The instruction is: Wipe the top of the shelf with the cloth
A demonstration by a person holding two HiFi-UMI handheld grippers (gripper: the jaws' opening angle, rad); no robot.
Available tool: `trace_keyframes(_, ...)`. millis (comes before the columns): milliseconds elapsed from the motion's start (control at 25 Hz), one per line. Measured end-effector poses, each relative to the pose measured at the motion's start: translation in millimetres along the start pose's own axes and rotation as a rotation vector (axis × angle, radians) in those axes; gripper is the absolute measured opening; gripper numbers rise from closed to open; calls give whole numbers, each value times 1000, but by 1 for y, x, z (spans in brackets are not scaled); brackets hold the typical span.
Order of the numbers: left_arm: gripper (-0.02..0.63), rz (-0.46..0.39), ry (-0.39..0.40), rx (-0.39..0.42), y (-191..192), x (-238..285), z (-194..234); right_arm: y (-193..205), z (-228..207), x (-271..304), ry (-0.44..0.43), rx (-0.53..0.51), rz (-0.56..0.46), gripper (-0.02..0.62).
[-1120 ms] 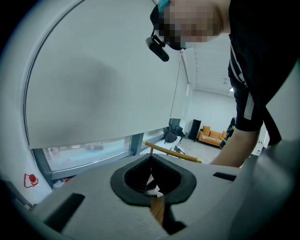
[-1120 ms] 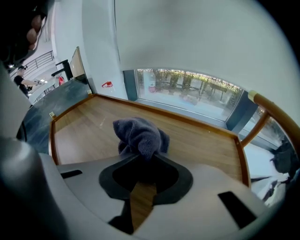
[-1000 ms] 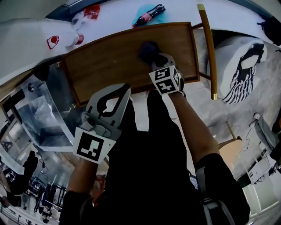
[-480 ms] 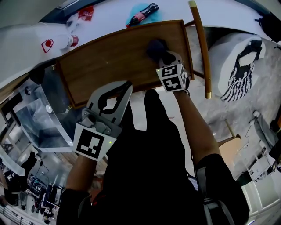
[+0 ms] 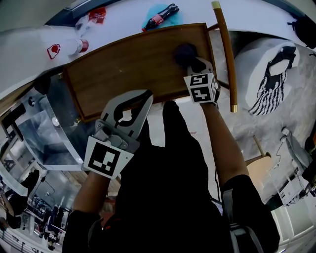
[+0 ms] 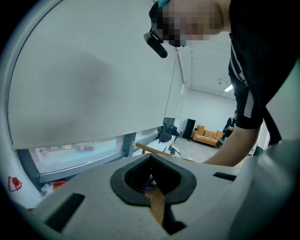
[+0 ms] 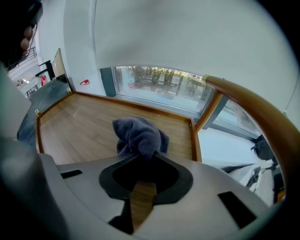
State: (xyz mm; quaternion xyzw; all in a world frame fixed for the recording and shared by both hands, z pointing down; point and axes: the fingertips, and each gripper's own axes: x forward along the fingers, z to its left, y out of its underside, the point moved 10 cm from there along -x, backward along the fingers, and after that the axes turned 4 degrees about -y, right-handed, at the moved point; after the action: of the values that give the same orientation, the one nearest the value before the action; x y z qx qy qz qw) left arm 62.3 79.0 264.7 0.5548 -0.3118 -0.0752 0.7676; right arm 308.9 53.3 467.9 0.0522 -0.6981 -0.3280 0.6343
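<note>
Clamping dark cloth against shelf top, right hand-held gripper closed.

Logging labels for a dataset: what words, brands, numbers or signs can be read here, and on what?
No text is legible anywhere.
Bottle: red label, too small to read.
Red logo: a shape, no letters readable.
Red packet: blurred.
Markers on left gripper and right gripper: black-and-white squares, no letters.

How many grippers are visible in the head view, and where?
2. The left gripper, jaws together and empty, is at the near edge of the shelf; the right gripper is over its right end, jaws shut on the cloth.
</note>
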Motion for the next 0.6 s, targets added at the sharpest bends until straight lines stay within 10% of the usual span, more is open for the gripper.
trace_keyframes(600, 18, -31, -30, -26, 13, -30, 5, -6, 16, -25, 42, 34, -50, 58)
